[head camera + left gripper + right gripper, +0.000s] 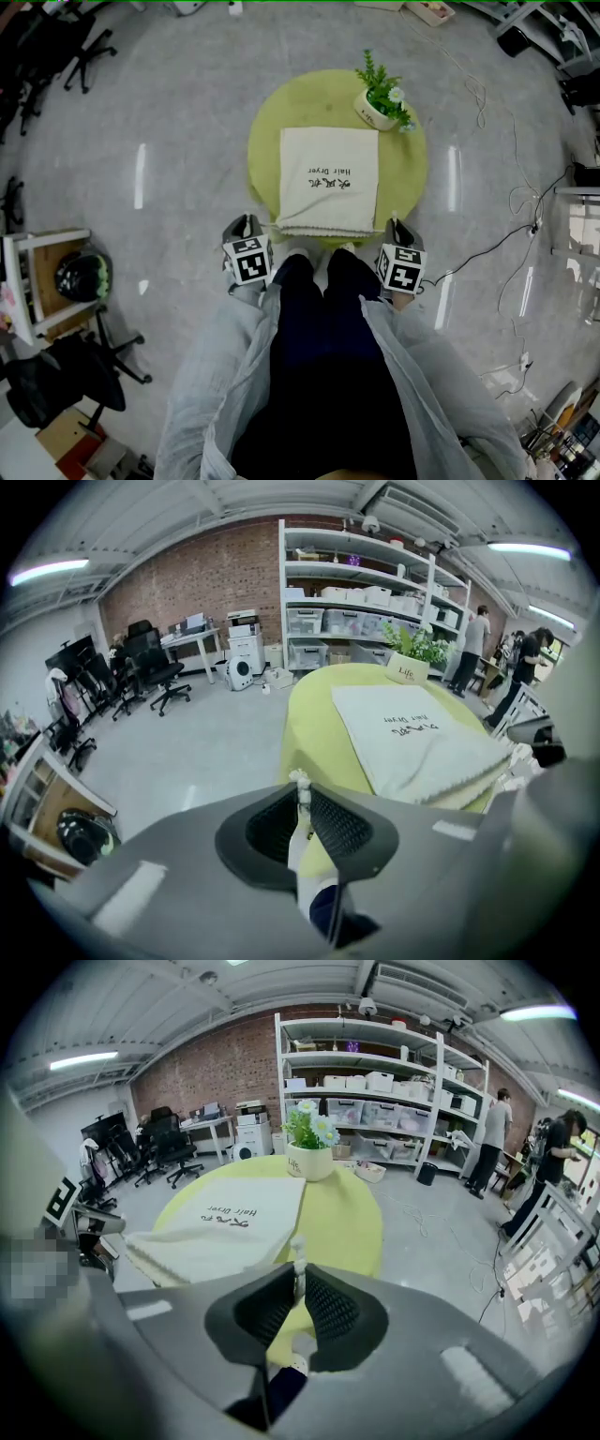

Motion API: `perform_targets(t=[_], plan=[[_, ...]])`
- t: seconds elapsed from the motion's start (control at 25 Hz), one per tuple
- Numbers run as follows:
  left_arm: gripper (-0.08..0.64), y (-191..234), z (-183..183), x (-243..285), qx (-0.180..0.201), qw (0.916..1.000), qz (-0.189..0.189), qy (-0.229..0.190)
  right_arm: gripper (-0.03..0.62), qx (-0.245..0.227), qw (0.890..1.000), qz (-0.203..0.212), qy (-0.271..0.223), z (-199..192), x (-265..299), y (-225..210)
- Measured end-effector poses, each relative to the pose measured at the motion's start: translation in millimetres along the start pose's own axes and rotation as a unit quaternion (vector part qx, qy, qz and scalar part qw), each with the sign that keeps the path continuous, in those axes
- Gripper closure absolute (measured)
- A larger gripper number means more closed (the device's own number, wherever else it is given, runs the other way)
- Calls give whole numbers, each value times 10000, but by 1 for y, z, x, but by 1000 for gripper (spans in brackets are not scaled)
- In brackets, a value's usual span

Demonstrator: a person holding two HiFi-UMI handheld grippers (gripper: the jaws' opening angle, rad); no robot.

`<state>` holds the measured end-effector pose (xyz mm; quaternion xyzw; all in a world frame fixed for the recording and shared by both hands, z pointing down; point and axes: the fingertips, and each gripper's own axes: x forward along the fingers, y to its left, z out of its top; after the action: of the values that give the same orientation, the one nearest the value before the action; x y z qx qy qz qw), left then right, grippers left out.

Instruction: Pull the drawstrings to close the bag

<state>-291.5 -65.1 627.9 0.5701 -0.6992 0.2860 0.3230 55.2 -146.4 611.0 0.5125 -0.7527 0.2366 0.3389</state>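
Presently, the bag (328, 173) lies flat at the centre of the head view, on the round yellow-green tabletop (267, 131). It is cream cloth with dark print on its face. Its gathered mouth edge runs along the bag's lower side, close to the lower rim of the tabletop.

One cord leaves each end of that edge. The left drawstring (300, 780) passes between the jaws of my left gripper (305, 803). The jaws are pressed together on the cord, and its knotted end stands just past the tips. The right drawstring (298, 1249) is pinched the same way by my right gripper (299, 1277), knot just beyond the tips.

In the head view, the left gripper (246, 225) sits just beside the lower-left corner of the bag. The right gripper (398, 228) sits just beside the lower-right corner. Both are at the tabletop's lower rim, with the bag between them.

A potted plant (382, 94) in a white pot stands at the upper right of the tabletop, near the bag's upper-right corner but apart from it.

Around the tabletop is grey floor (187, 141). White shelving (375, 1082) stands against a brick wall at the top centre of the right gripper view, and office chairs (155, 667) stand at the left of the left gripper view.
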Motion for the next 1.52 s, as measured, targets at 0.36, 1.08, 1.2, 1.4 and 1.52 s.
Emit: perform_targets(t=[0.36,1.08,1.2,1.4,1.52], plan=[[502,6,-4,4,545,9981,265,101,555,-160,9992,-369,-55,3,-4,-16],[500,17,-2,5,954,9940,500,183,555,-1035,9918,-729,-157,14,-12,-35],[500,20,-1,5,1005,9933,527,209,555,-1132,9904,-776,-145,16,-14,-37],[500,26,3,6,934,9934,612,275,555,-1092,9901,-879,-97,14,-16,-43],[500,26,3,6,865,9941,582,286,555,-1095,9895,-936,-81,13,-17,-45]])
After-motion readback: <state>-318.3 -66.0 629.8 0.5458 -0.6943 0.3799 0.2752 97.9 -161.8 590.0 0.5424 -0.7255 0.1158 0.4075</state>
